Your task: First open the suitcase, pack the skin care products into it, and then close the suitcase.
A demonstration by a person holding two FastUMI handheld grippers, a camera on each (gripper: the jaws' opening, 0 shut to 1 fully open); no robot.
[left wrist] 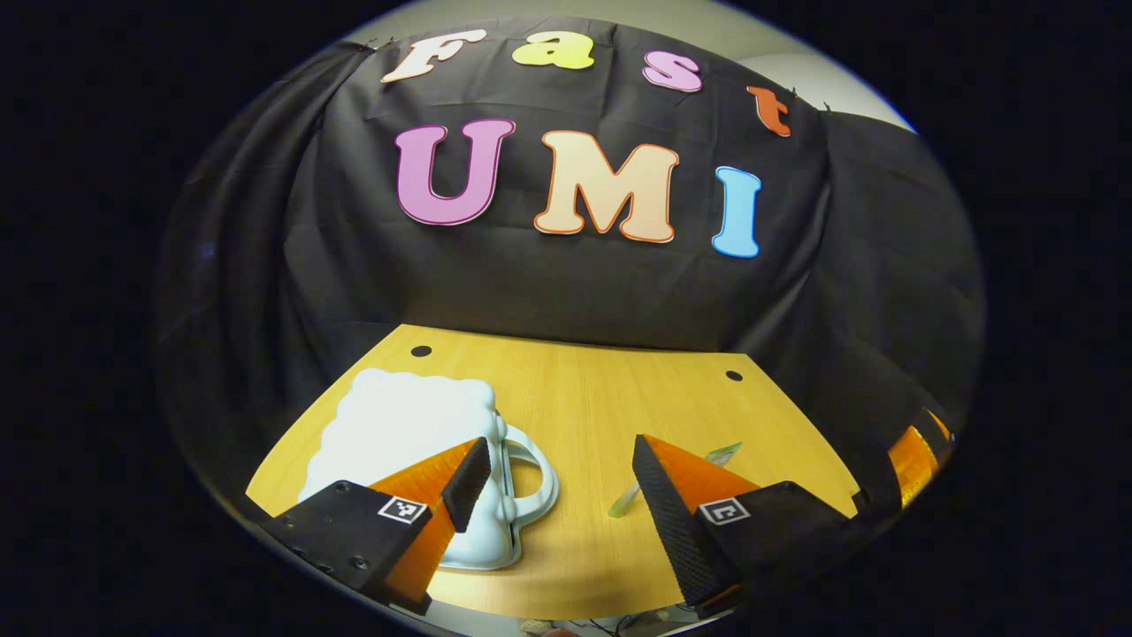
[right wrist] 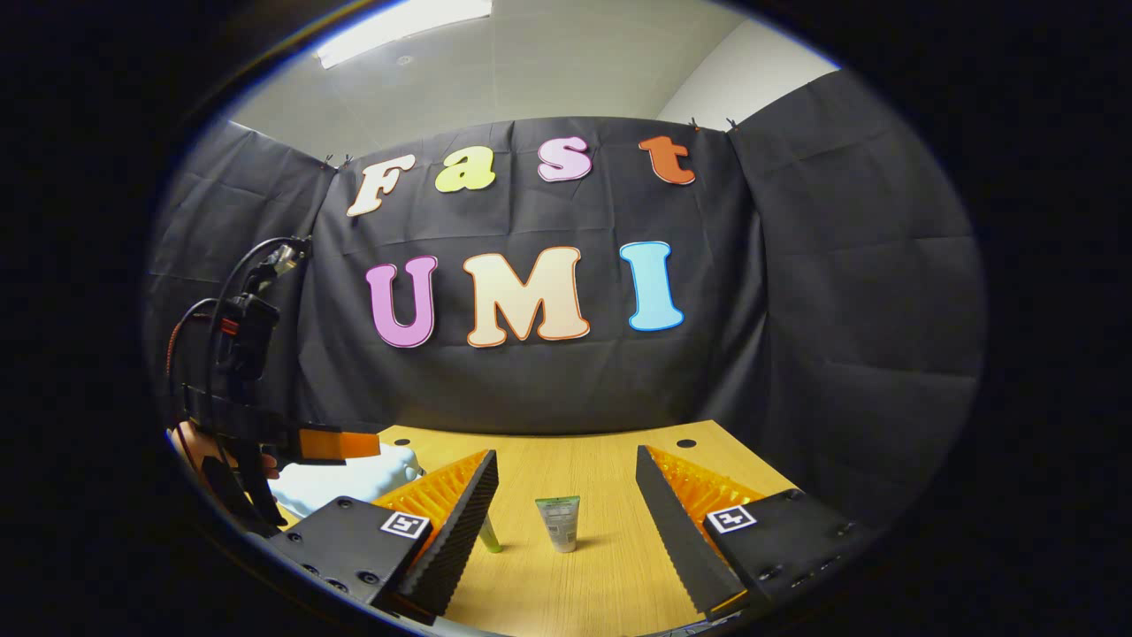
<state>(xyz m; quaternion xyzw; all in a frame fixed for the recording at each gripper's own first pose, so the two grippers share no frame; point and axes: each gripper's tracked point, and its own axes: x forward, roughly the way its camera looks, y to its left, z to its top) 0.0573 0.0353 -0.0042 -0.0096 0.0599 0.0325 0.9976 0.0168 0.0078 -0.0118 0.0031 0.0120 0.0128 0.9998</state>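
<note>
A pale blue, cloud-shaped suitcase point(left wrist: 402, 433) lies shut and flat on the wooden table point(left wrist: 575, 389), its handle point(left wrist: 535, 482) pointing right. My left gripper point(left wrist: 560, 447) is open near the handle, and its left finger overlaps the case's edge. A thin green tube point(left wrist: 623, 502) lies partly behind its right finger. In the right gripper view a white tube with a green band point(right wrist: 559, 522) stands upright between the fingers of my open right gripper point(right wrist: 564, 460), farther off. The thin green tube point(right wrist: 489, 533) shows by the left finger. The suitcase point(right wrist: 345, 482) is at left, under the left gripper point(right wrist: 332, 444).
The black cloth wall closes the table's back and sides. Two small dark holes point(left wrist: 421, 351) point(left wrist: 733, 376) sit near the table's far edge. A hand point(right wrist: 190, 447) holds the left gripper, with cables point(right wrist: 221, 301) looping above it. The right gripper's orange body point(left wrist: 915, 451) shows at the table's right edge.
</note>
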